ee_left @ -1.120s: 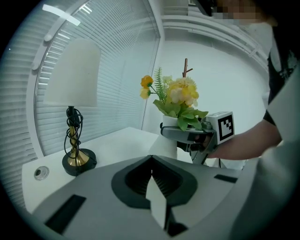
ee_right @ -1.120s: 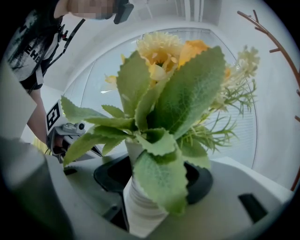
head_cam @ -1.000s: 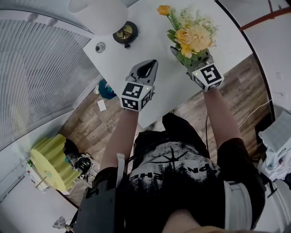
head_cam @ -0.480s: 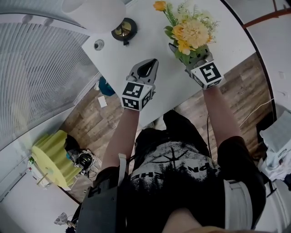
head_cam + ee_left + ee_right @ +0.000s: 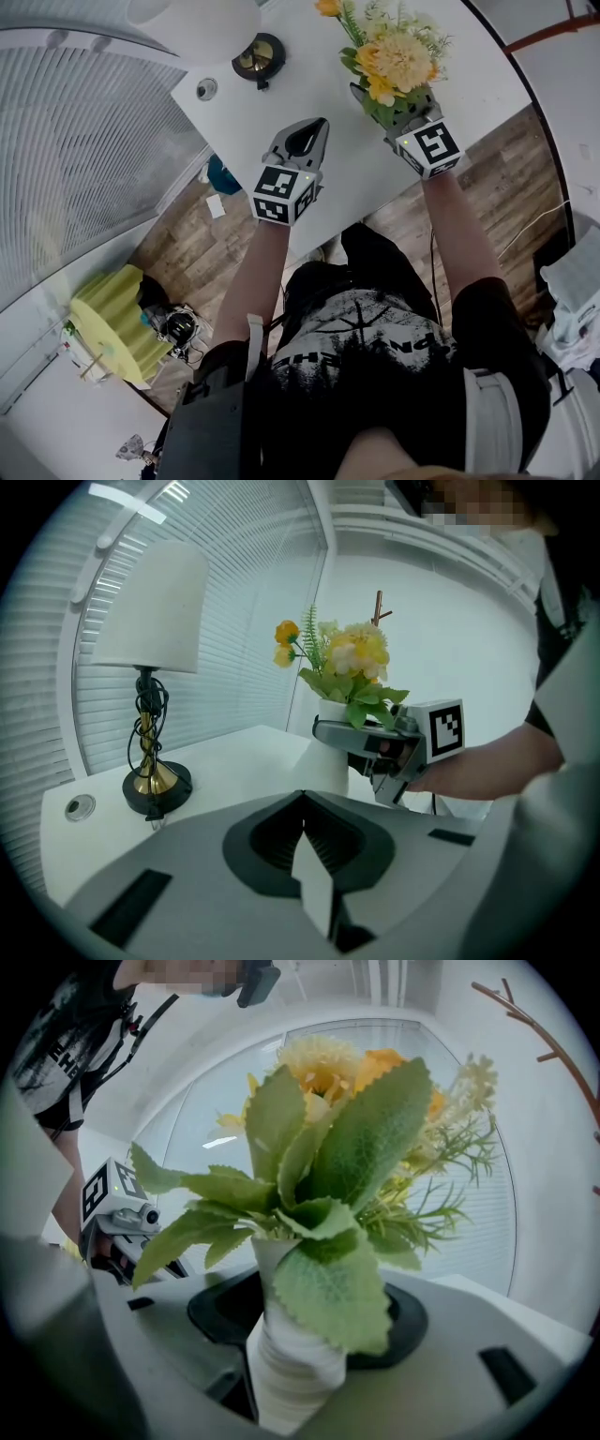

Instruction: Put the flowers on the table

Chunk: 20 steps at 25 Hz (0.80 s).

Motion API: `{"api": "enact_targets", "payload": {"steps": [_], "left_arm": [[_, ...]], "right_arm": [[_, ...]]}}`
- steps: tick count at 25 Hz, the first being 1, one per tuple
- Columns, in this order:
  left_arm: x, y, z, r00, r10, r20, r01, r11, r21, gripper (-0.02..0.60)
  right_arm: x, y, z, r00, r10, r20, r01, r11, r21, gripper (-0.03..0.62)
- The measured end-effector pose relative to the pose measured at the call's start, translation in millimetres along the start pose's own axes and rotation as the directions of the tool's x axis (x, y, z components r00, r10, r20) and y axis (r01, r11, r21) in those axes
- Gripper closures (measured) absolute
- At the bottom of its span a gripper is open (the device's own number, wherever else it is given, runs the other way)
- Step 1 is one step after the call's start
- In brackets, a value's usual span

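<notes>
A bunch of yellow and cream flowers [image 5: 398, 61] with green leaves stands in a white ribbed vase [image 5: 295, 1363]. My right gripper [image 5: 394, 105] is shut on the vase, holding it upright over the right part of the white table [image 5: 309, 56]. In the left gripper view the vase [image 5: 330, 752] sits low at the tabletop, and I cannot tell whether it touches. My left gripper [image 5: 319, 124] hovers over the table's near edge to the left of the flowers, shut and holding nothing.
A table lamp with a white shade [image 5: 192, 19] and a black and gold base [image 5: 258, 61] stands at the table's far left. A small round fitting [image 5: 206, 89] lies near that corner. Wooden floor and a yellow-green stool [image 5: 108, 323] lie below the table.
The view has drifted a little. Both grippers stay in nearly the same places, and the right one still grips the vase.
</notes>
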<state>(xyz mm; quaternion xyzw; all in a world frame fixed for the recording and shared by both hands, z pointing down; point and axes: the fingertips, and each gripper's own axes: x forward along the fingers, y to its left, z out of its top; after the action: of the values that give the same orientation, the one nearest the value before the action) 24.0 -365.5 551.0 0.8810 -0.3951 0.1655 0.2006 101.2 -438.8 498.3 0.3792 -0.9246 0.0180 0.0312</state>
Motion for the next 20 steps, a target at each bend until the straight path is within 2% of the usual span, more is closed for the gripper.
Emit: {"api": "enact_targets", "payload": {"steps": [11,20], "left_arm": [[-8.7,-4.7,7.7,1.0,-0.005,0.019,0.005,1.0,0.005,0.569],[-20.3,-15.1,35.6,0.997,-0.032,0.066,0.028,0.999,0.047,0.569]], "right_arm": [[-2.7,-4.4,-7.4,0.998,-0.034,-0.044,0.035,0.999,0.04,0.316],[-31.0,-2.0,-11.6,0.988,-0.095,-0.123,0.104,0.992,0.072,0.316]]}}
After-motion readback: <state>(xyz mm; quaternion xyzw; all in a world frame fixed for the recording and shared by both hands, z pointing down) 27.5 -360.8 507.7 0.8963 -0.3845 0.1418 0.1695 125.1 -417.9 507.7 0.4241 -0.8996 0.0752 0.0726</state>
